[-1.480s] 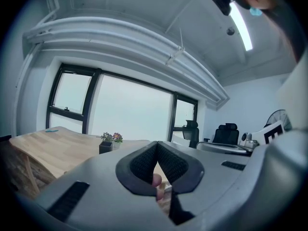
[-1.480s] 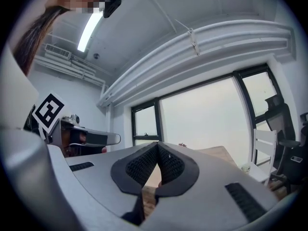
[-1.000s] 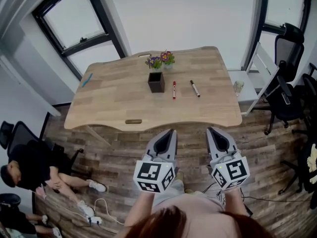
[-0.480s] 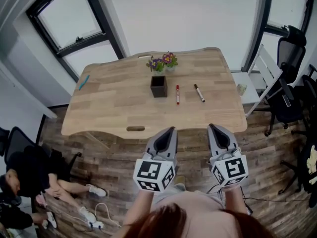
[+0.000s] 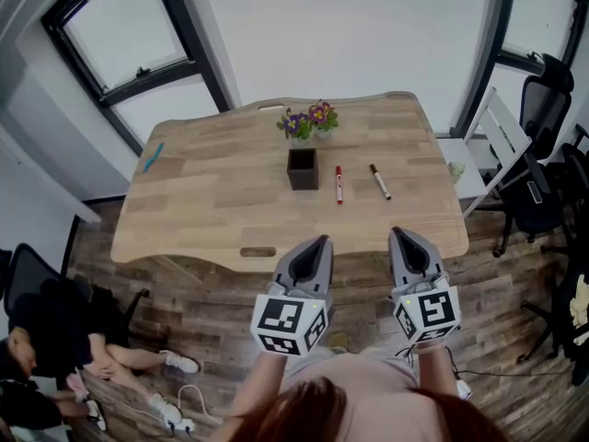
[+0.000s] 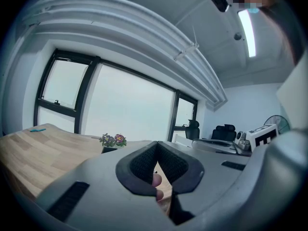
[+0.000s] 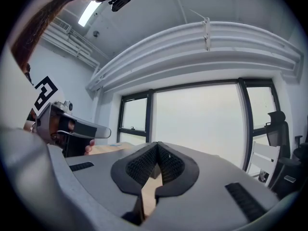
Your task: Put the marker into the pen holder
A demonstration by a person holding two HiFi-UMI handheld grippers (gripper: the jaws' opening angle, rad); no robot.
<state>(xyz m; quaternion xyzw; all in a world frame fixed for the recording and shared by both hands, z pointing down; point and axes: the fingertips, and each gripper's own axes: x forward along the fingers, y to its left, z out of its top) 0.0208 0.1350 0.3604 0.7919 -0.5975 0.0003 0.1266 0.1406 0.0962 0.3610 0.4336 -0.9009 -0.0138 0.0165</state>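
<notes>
Approach step: your left gripper (image 5: 317, 244), right gripper (image 5: 403, 238) both pinched closed, empty, short of table (image 5: 212, 201). Next: open one over red marker (image 5: 339, 183) near pen holder (image 5: 302, 168).

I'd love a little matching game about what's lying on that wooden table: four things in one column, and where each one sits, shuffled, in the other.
Things:
1. pen holder
2. red marker
3. dark marker
4. flowers

Places:
A. right end of the row of three
B. left end of that row
C. by the far edge of the table
D. middle of the row

Pairs: 1-B, 2-D, 3-A, 4-C
</notes>
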